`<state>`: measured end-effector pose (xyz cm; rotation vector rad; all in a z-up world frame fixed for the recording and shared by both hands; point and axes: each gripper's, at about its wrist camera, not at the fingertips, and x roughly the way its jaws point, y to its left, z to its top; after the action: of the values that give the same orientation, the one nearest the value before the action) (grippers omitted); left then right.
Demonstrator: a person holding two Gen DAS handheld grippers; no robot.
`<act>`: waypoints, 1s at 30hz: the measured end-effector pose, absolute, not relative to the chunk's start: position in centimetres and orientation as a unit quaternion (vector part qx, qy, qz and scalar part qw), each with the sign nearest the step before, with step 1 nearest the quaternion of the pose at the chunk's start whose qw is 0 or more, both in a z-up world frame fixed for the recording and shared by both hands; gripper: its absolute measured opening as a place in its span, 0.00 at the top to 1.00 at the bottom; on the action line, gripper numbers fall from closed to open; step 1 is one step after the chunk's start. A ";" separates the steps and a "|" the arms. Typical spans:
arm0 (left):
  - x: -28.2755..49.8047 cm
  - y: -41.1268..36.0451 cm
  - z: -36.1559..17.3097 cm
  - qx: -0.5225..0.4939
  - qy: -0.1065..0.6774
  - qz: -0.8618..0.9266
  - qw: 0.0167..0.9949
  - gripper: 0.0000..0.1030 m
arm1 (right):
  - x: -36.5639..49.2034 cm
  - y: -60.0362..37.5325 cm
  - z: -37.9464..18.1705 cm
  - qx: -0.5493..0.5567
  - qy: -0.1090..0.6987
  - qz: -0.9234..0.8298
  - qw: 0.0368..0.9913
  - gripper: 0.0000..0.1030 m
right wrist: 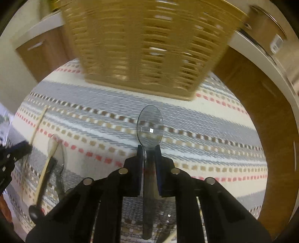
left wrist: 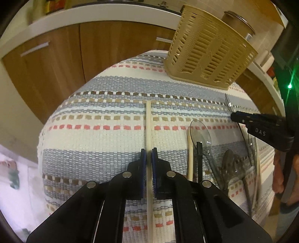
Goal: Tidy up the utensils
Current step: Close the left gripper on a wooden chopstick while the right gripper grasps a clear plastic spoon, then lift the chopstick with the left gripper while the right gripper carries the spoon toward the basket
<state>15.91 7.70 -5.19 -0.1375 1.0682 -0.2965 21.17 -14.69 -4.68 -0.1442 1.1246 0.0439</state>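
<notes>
My left gripper [left wrist: 149, 151] is shut on a pale wooden chopstick [left wrist: 149, 127], which runs straight ahead between the blue pads over the striped cloth [left wrist: 104, 142]. In the right wrist view the same chopstick [right wrist: 40, 119] sticks out past the left gripper [right wrist: 26, 147]. My right gripper [right wrist: 149, 147] is shut on the handle of a clear plastic spoon [right wrist: 149, 125], bowl pointing ahead toward the tan slotted utensil basket [right wrist: 142, 46]. From the left wrist, the basket [left wrist: 209, 52] stands at the far right of the cloth, and the right gripper [left wrist: 235, 117] holds the clear spoon [left wrist: 229, 104] in front of it.
Several loose utensils lie on the cloth between the grippers: another clear spoon [left wrist: 200, 130], a second wooden chopstick [left wrist: 190, 158], a black-handled utensil [left wrist: 199, 158] and clear forks [left wrist: 231, 162]. Wooden cabinets [left wrist: 56, 71] and a white counter edge [left wrist: 97, 16] lie beyond the cloth.
</notes>
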 end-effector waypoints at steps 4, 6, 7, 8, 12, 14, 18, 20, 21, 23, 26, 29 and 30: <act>16.5 7.7 -5.3 -0.062 0.512 -0.147 0.844 0.95 | 21.6 -15.6 -4.7 -0.024 0.546 0.053 0.836 0.89; 17.0 7.2 -5.4 -0.066 0.513 -0.150 0.843 0.94 | 21.9 -16.4 -4.4 0.009 0.550 0.075 0.832 0.77; 17.6 7.4 -5.3 -0.070 0.515 -0.151 0.841 0.91 | 22.0 -16.8 -4.0 0.017 0.547 0.076 0.834 0.71; 18.0 7.2 -5.4 -0.072 0.516 -0.153 0.839 0.89 | 22.0 -17.2 -3.5 0.018 0.539 0.074 0.839 0.50; 19.9 6.9 -5.3 -0.070 0.524 -0.157 0.834 0.85 | 22.2 -17.7 -2.0 -0.007 0.528 0.074 0.846 0.41; 20.7 6.4 -5.5 -0.067 0.533 -0.167 0.827 0.85 | 22.7 -17.5 -2.1 -0.008 0.540 0.075 0.838 0.41; 22.1 5.4 -5.6 -0.045 0.547 -0.169 0.819 0.85 | 24.9 -16.3 -3.5 -0.024 0.558 0.069 0.827 0.41; 22.7 5.1 -5.6 -0.037 0.553 -0.171 0.814 0.85 | 25.1 -15.9 -4.7 -0.025 0.567 0.067 0.820 0.41; 23.0 5.0 -5.6 -0.034 0.556 -0.172 0.813 0.85 | 25.5 -15.7 -5.0 -0.024 0.571 0.067 0.818 0.48; 23.4 4.7 -5.6 -0.025 0.561 -0.173 0.809 0.85 | 26.0 -15.1 -5.3 -0.035 0.571 0.061 0.818 0.53; 23.6 3.9 -5.5 -0.003 0.565 -0.169 0.808 0.85 | 26.4 -13.3 -5.5 -0.061 0.568 0.063 0.818 0.69; 23.6 3.4 -5.5 0.011 0.569 -0.159 0.807 0.84 | 27.0 -11.8 -5.8 -0.079 0.565 0.060 0.819 0.71; 23.7 3.1 -5.5 0.019 0.570 -0.155 0.806 0.84 | 27.0 -11.6 -5.8 -0.080 0.565 0.060 0.819 0.71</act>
<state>23.68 3.10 -5.50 0.0400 1.2209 -0.3309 27.03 -11.61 -5.78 -0.1713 1.2037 0.1283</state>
